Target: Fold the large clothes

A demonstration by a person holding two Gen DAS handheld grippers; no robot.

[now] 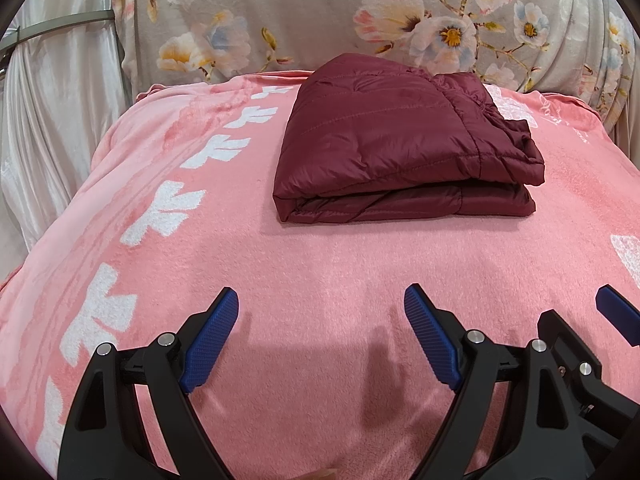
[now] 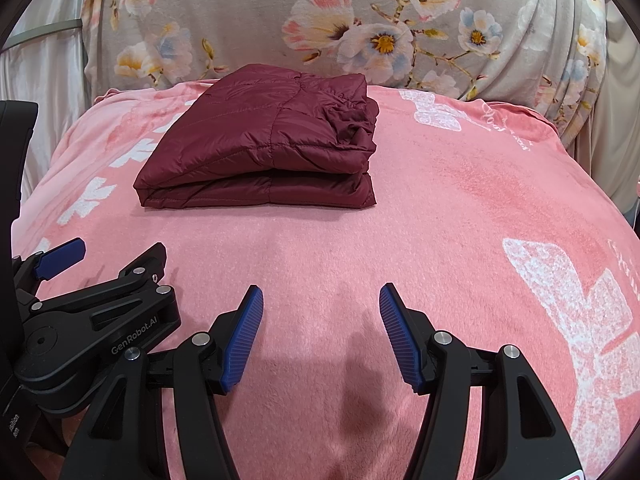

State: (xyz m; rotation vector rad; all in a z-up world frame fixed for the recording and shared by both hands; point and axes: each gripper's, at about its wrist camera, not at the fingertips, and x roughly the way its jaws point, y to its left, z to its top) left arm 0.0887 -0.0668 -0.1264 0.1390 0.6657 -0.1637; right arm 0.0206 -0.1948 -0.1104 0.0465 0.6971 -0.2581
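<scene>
Nearest item: left claw (image 1: 320,312), black frame with blue ribbed pads, jaws spread wide, holding nothing, poised over bare pink blanket (image 1: 328,264).

Item two: right claw (image 2: 321,308), same build, jaws likewise wide apart and empty; it sits just beside the left claw, at its 3 o'clock.

Item three: maroon quilted jacket (image 2: 260,148), the task's garment. Lies on the pink blanket at 12 o'clock from both claws, well apart from them, toward the far edge near the floral cover (image 2: 248,12). It looks already folded into a squat rectangular bundle, layers stacked, with gathered fabric bunched along its right side.

Handling, by judgement: light for its bulk, soft and puffy, likely to spring back when pressed. Shell is shiny and probably slippery, so layers may slide apart if lifted by one edge.

Where to grip: the thick folded near edge, one claw toward each corner, pinching all layers together, not the loose bunched side.

Item four: white satin drape (image 1: 60,92), at 10 o'clock.
</scene>
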